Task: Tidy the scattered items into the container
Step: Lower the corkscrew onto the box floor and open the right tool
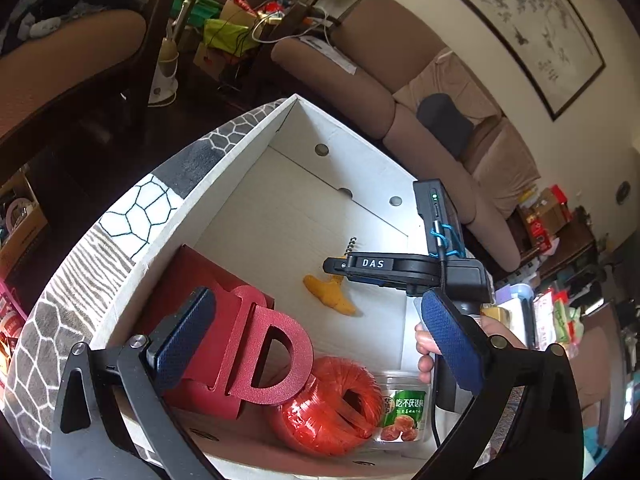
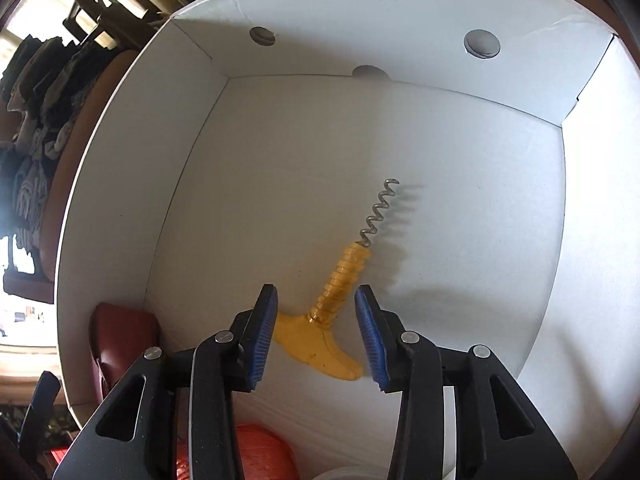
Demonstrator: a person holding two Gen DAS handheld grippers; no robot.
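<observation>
Blue-padded right gripper (image 2: 316, 330) hangs with jaws wide apart over the yellow plastic corkscrew (image 2: 326, 326) lying flat inside the white cardboard box (image 2: 120, 152). Left gripper (image 1: 316, 336) jaws gape too, holding nothing, above the red metal letter D (image 1: 276, 364).

Yellow-handled corkscrew (image 2: 335, 312) lying flat on floor of white box (image 2: 120, 160), metal spiral pointing toward far wall. Red D-shaped case (image 1: 240, 344), orange twine ball (image 1: 328, 404), clear snack jar (image 1: 404, 408) sitting clustered along near wall.

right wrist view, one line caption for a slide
Open right gripper hovering over yellow corkscrew inside white box.
</observation>
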